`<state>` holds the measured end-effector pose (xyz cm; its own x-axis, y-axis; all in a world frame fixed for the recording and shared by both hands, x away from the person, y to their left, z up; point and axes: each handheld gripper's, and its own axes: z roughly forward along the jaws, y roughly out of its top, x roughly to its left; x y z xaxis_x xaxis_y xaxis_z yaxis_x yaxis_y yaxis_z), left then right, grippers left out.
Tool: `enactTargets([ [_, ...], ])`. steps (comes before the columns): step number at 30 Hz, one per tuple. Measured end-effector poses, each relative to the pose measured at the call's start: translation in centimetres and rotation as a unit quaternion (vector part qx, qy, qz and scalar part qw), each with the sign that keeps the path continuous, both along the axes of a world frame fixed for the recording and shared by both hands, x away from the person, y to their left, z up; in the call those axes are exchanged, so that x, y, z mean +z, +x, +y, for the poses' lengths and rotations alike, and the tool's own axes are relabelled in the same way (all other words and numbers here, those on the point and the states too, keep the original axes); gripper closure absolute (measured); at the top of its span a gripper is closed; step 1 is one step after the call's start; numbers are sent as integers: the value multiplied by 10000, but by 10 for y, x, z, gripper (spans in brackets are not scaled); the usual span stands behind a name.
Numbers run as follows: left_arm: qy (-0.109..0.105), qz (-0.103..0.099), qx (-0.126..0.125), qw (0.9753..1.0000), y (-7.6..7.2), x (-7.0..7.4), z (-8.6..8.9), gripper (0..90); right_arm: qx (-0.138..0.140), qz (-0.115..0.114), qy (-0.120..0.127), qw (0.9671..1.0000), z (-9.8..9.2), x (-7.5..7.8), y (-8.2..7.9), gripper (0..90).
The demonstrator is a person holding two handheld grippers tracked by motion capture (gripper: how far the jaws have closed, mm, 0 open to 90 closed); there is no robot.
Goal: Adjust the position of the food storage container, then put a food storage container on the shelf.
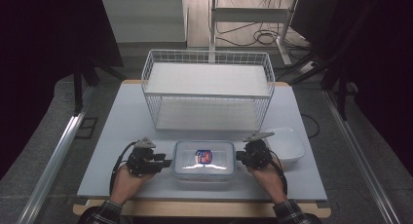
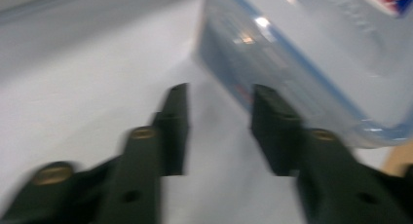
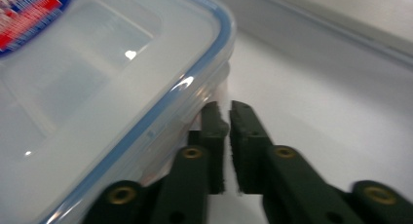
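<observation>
A clear plastic food box (image 1: 204, 159) with a blue-rimmed lid and a red and blue sticker lies at the table's front middle. My left gripper (image 1: 164, 162) is at its left end. In the left gripper view that gripper (image 2: 220, 95) is open with only table between its fingers, and the box (image 2: 302, 48) stands just beyond its right finger. My right gripper (image 1: 239, 157) is at the box's right end. In the right gripper view it (image 3: 228, 109) is shut, a thin slit left between the pads, tight against the box (image 3: 97, 87) under the lid's rim.
A white two-tier wire rack (image 1: 208, 90) stands behind the box at the table's back. A lidless pale tub (image 1: 288, 144) sits just right of my right hand. The pale table (image 1: 122, 117) has free room at the left and along the front edge.
</observation>
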<state>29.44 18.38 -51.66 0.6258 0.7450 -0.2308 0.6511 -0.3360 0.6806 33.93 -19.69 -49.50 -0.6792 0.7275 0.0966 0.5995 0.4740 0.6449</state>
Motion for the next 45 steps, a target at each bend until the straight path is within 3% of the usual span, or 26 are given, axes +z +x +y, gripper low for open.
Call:
enactTargets([
  [2,99,-36,103,9999,0,-2,2,410,-62,-82,90,9999,-6,3,-3,738],
  [5,142,-119,199,9996,0,-5,5,285,-113,-103,168,9997,-13,4,-9,631],
  [12,63,-389,310,9987,-3,-4,15,108,-205,-266,288,9990,-23,12,-17,455],
  [17,115,-448,321,9984,-3,-2,18,72,-142,-391,299,9987,-25,14,-21,363],
  [23,-57,-433,305,9986,-4,6,20,69,-140,-529,410,9977,-28,21,-22,286],
  [29,-289,-364,106,9989,-4,18,11,45,5,-547,618,9966,-21,26,-24,170],
  [31,-325,-356,46,9988,-3,19,8,36,55,-516,643,9966,-19,26,-24,152],
  [34,-485,-246,-268,9982,0,22,-4,28,302,-228,820,9959,-9,24,-23,68],
  [36,-491,-197,-344,9980,2,22,-10,24,356,-82,773,9963,-4,21,-21,40],
  [39,-594,-57,-470,9971,6,21,-19,22,308,92,725,9969,1,17,-19,32],
  [45,-703,281,-643,9951,18,11,-29,15,412,426,854,9946,9,12,-12,51],
])
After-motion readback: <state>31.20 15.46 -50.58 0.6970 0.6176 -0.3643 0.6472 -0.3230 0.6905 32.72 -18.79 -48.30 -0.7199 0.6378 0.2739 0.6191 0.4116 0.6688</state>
